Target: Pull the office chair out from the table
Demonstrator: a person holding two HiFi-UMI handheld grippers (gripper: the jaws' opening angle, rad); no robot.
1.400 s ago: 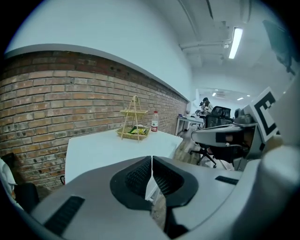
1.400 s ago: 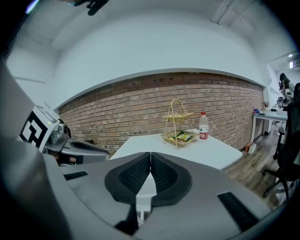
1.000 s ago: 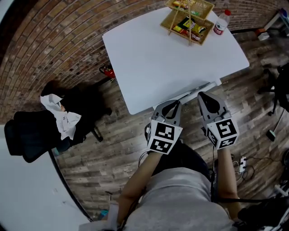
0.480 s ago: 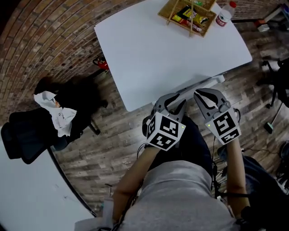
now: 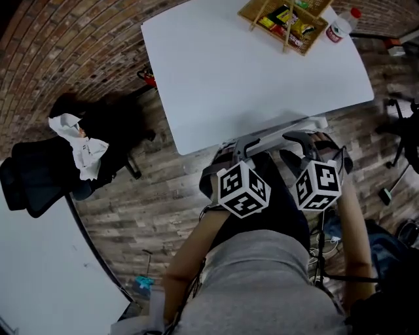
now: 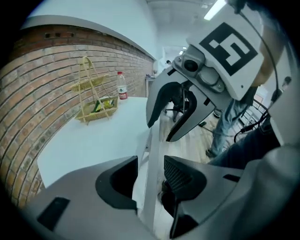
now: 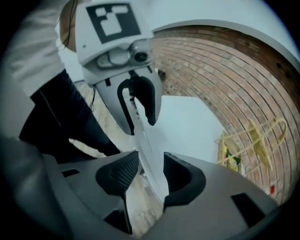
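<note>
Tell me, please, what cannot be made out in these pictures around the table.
- Pale bar at the white table's edge: what it belongs to is hidden under the tabletop, head view.
- Basket: cut off by the head view's top edge; packets inside too small to read.
- Bottle label: too small, every view.
- Black chair at left: a white cloth covers part, head view.

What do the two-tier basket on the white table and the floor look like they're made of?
Two-tier basket: likely woven bamboo or wicker, matte tan; thin slats and arched handle show. Floor: matte grey-brown wood planks or wood-look laminate; staggered boards with grain.
</note>
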